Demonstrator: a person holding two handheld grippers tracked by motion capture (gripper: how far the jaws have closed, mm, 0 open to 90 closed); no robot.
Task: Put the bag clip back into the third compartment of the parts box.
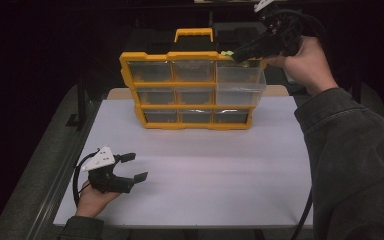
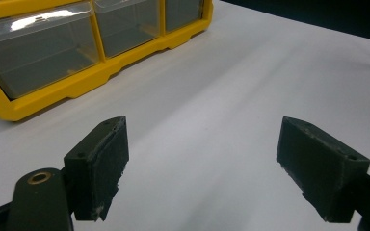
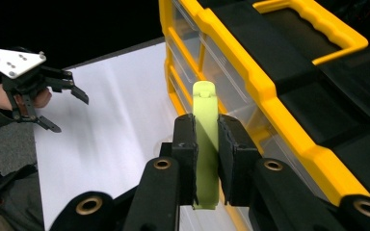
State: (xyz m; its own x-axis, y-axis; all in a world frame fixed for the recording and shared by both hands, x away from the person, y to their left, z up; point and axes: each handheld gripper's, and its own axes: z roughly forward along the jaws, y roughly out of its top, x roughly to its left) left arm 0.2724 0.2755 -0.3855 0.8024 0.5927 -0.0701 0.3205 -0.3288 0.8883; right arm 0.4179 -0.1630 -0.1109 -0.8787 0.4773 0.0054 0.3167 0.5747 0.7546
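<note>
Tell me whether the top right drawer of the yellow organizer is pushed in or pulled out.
Pulled out. In the high view the top right drawer juts forward of the other drawers in the yellow organizer, below the right gripper holding a light green piece.

- A white table (image 1: 205,185) is seen spread across the middle of the high view, with darkness all round it.
- A black carry case (image 1: 235,31) is set behind the organizer, toward 12 o'clock.
- A grey floor strip (image 1: 35,190) is seen along the table's edge at 9 o'clock.
- A dark metal frame post (image 1: 81,97) is stood at the table's corner, toward 10 o'clock.
- A bare wooden edge (image 1: 275,90) is shown at the table's far side, toward 1 o'clock.
</note>
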